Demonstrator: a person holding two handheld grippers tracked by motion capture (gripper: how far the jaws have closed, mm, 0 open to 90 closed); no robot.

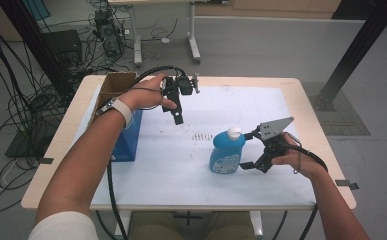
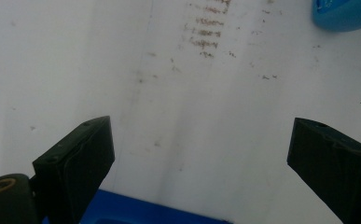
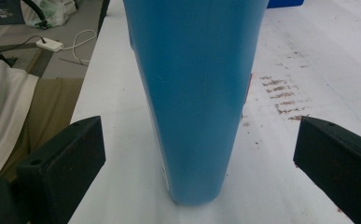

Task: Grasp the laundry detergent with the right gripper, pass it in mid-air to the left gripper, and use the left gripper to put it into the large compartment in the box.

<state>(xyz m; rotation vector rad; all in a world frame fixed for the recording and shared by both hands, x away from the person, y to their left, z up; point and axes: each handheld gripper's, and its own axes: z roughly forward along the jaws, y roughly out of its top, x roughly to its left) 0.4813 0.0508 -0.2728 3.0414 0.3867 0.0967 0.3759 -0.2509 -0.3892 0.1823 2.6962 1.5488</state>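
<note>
The right claw (image 1: 249, 150) stood with its jaws wide apart on either side of the tall blue plastic bottle with a white cap (image 1: 227, 151), which stood upright near the desk's right edge, not yet touched. The left claw (image 1: 177, 112), also spread and empty, hung near the blue box (image 1: 129, 137) by the left edge. Closing off-centre might have tipped the narrow bottle, and its smooth, tapering sides could have slipped from the pads. The bottle's white label (image 1: 224, 161) carried print too small to read.
</note>
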